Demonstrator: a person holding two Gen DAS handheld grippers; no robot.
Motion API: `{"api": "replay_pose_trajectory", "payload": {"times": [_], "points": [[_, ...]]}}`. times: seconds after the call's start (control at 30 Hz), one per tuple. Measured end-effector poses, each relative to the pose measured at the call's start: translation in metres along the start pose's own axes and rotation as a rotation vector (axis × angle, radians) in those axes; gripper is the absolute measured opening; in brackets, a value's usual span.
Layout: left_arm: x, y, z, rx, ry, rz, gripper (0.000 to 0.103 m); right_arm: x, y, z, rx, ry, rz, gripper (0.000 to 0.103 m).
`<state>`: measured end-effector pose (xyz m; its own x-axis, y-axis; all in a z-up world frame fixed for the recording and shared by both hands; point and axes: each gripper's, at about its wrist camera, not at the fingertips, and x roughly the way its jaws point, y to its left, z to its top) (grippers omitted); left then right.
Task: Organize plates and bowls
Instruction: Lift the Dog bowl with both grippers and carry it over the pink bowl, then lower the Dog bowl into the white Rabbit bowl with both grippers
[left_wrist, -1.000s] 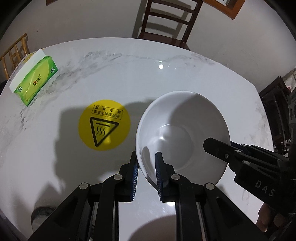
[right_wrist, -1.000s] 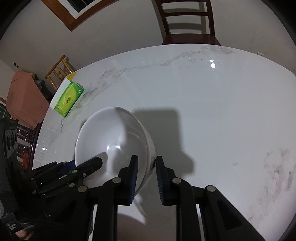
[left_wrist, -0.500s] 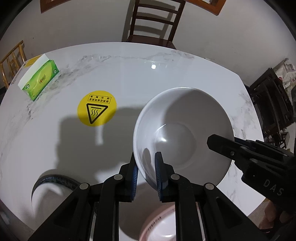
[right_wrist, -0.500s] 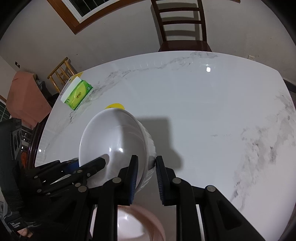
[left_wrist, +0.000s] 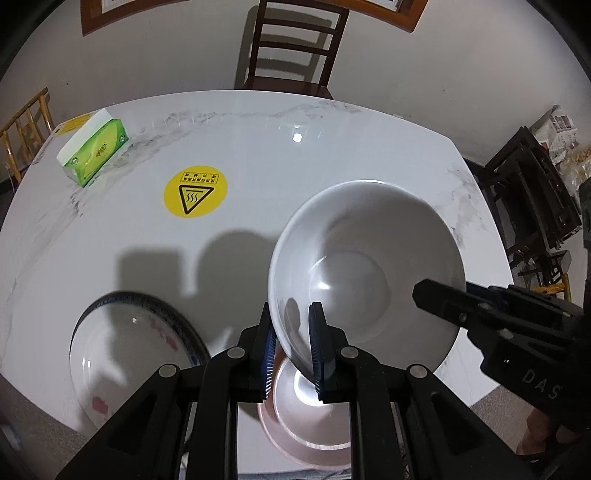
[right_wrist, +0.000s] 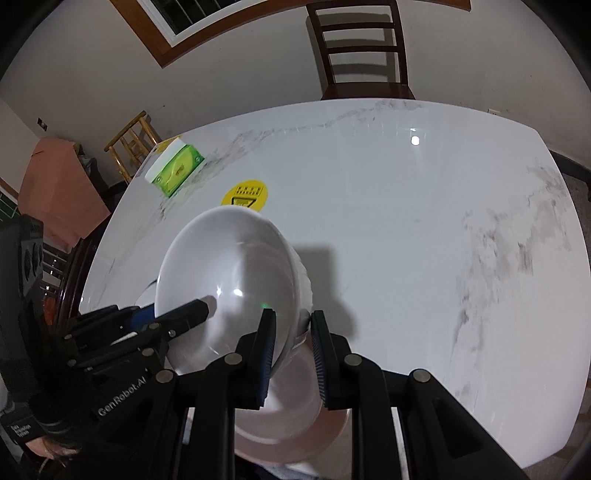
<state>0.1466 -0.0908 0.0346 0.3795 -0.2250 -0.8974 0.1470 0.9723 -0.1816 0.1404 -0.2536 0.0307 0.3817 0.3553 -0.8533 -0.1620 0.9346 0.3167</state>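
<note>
While both claws carry it, the white bowl (left_wrist: 365, 273) hangs tilted above the counter (left_wrist: 258, 147). Left wrist view: my left claw (left_wrist: 291, 347) is clamped on the near rim; the pink bowl (left_wrist: 310, 424) sits right below, the blue-rimmed plate (left_wrist: 129, 354) beside it. Right wrist view: my right claw (right_wrist: 293, 350) pinches the opposite rim. I judge nesting into the pink bowl is next: level it, centre it, lower both sides together, release only once seated.
</note>
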Motion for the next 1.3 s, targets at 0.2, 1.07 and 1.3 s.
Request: {"api": "replay_pose_trajectory", "payload": {"times": [0.2, 1.07, 1.3], "points": [[-0.014, -0.001, -0.028, 0.006, -0.002, -0.011, 0.014, -0.008, 0.003, -0.031, 0.006, 0.012, 0.005, 0.020], [-0.001, -0.003, -0.075, -0.005, 0.052, -0.015, 0.014, 0.008, -0.005, -0.076, 0.062, 0.076, 0.009, 0.020], [0.005, -0.004, -0.076, -0.005, 0.057, -0.006, 0.014, 0.013, -0.007, -0.076, 0.072, 0.086, 0.013, 0.020]]}}
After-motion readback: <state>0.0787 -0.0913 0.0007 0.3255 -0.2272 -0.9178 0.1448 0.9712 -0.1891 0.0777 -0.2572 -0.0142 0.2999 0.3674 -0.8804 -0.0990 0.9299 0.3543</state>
